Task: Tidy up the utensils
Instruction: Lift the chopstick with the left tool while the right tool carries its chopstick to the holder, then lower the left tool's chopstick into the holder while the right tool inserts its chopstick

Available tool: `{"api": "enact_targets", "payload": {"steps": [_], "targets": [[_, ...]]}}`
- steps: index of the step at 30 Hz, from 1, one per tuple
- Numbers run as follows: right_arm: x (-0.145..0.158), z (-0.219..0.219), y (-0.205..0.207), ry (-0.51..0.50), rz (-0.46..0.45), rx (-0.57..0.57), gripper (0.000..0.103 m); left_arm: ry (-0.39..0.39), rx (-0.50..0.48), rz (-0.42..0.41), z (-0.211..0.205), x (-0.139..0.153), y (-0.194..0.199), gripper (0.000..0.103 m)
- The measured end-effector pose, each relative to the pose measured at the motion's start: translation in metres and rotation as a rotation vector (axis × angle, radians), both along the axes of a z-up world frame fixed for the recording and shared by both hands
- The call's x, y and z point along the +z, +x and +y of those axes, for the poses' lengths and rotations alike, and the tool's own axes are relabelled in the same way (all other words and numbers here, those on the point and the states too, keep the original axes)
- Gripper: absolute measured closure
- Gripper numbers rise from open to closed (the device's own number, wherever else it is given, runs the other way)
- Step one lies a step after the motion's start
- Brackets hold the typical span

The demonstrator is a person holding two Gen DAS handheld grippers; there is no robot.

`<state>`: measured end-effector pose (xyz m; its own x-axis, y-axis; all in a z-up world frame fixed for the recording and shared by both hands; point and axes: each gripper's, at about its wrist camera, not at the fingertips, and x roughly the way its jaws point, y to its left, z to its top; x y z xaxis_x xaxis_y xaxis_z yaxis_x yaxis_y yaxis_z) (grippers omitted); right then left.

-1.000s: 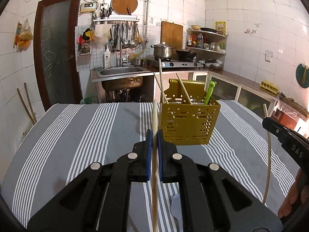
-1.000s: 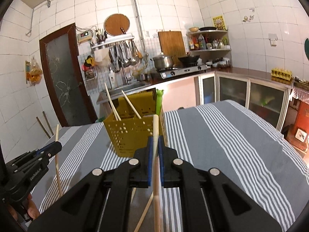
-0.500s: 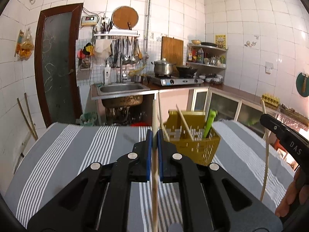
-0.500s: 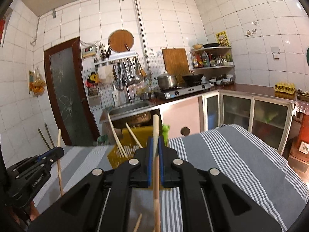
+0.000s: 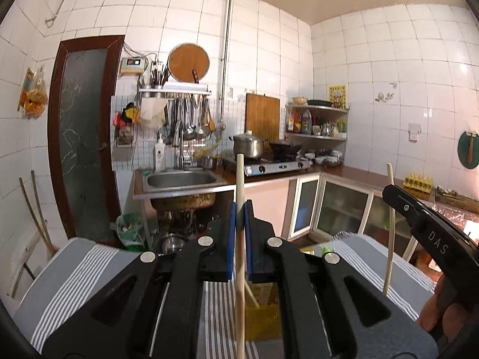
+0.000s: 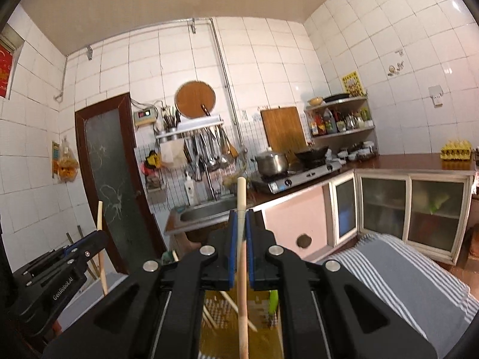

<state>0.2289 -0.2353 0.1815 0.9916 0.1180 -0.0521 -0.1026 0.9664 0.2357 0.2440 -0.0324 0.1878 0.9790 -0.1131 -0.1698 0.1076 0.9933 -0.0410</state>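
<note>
We hold one chopstick (image 5: 239, 197) upright in the left tool (image 5: 238, 233) and another (image 6: 241, 209) in the right tool (image 6: 241, 239), both above the basket (image 6: 263, 338); next, lower both in.

White-tiled kitchen walls (image 5: 374, 68), dark wooden door (image 5: 85, 137) at nine o'clock, steel sink (image 5: 182, 179) centre, corner shelf (image 5: 317, 119) at two o'clock, grey-striped table (image 5: 80, 266) below

Yellow basket (image 6: 230, 323) directly below both claws; leaning chopsticks (image 6: 236, 306) inside obstruct opening.
</note>
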Motion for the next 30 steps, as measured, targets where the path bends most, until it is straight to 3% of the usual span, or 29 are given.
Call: {"api": "enact_targets", "payload": {"steps": [10, 18, 22, 30], "targets": [[0.015, 0.012, 0.031, -0.032, -0.087, -0.001, 0.097, 0.002, 0.014, -0.063, -0.005, 0.018, 0.032, 0.099], [0.016, 0.007, 0.049, -0.016, -0.104, -0.034, 0.097, 0.002, -0.002, -0.142, -0.012, 0.029, 0.053, 0.099], [0.011, 0.011, 0.060, -0.033, -0.104, -0.048, 0.097, -0.012, -0.018, -0.151, -0.015, 0.019, 0.069, 0.099], [-0.002, 0.013, 0.077, -0.060, -0.103, -0.072, 0.097, -0.072, -0.042, -0.077, -0.010, -0.015, 0.104, 0.099]]}}
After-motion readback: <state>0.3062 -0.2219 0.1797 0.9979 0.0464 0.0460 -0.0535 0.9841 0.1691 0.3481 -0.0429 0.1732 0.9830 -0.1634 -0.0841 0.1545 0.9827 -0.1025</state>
